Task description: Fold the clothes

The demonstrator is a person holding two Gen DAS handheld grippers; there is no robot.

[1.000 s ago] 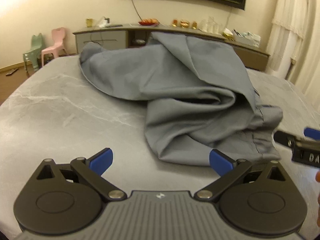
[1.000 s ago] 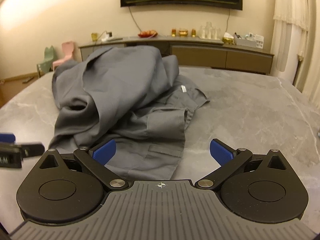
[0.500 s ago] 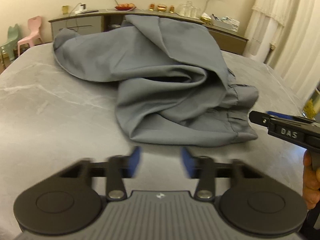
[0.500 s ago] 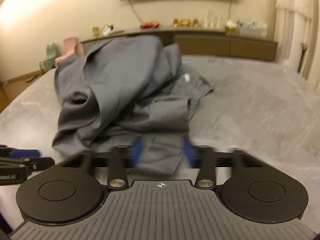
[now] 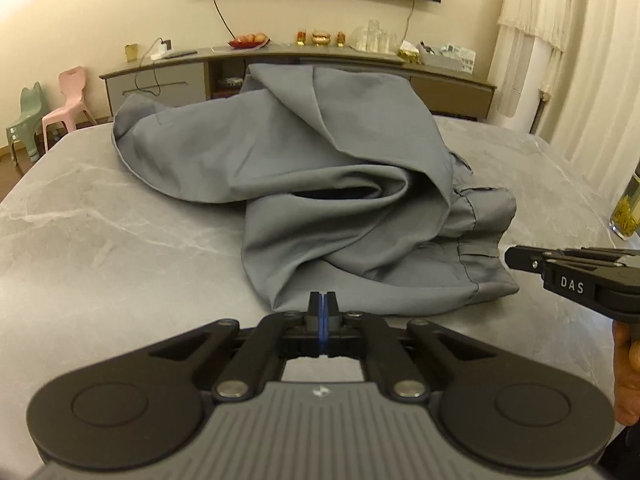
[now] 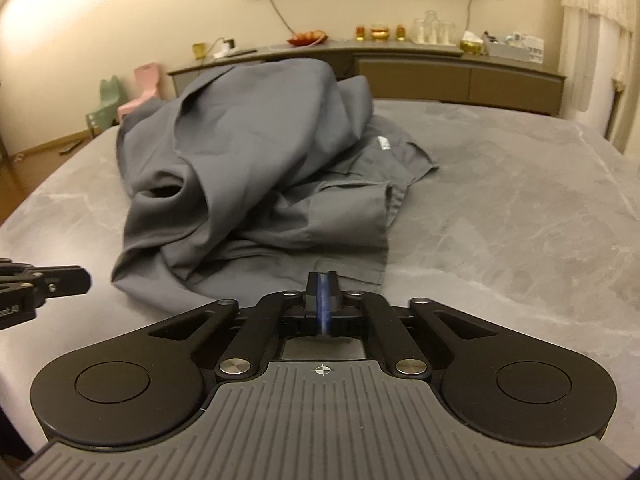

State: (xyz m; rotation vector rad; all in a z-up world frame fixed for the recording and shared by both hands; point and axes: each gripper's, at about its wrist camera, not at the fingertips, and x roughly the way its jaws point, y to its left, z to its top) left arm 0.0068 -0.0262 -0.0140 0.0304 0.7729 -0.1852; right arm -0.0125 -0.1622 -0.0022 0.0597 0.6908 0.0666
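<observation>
Grey garment (image 5: pixel 340 200) (trousers, judged from the waistband, pocket and label) is seen lying crumpled in a heap on the grey marble-patterned table (image 5: pixel 100 240), centre to far-left of the tabletop. Nothing has yet been spread or folded; task is judged to be at its very start.

Left gripper (image 5: pixel 324 300): jaws seen almost together and closing the last bit, blue pads nearly touching, no cloth between them. It is held just short of the heap's near hem, which lies at 12 o'clock from its tips. In the right wrist view it is seen at 9 o'clock (image 6: pixel 60 280), clear of the fabric.

Right gripper (image 6: pixel 323 280): jaws seen fully closed, nothing held. The near hem by the pocketed panel lies at 12 o'clock from its tips; whether the tips touch the cloth cannot be told. In the left wrist view it is seen at 3 o'clock (image 5: pixel 520 258), just beside the waistband corner, with part of the person's hand (image 5: pixel 626 368) behind it.

Judgement: both grippers are stationed at the near edge, one either side, probably so that two corners can be taken and the heap pulled flat. An empty closure suggests a check of the jaws, not a grasp.

Sideboard (image 5: pixel 280 60) with glassware is noted behind the table, at 12 o'clock.
</observation>
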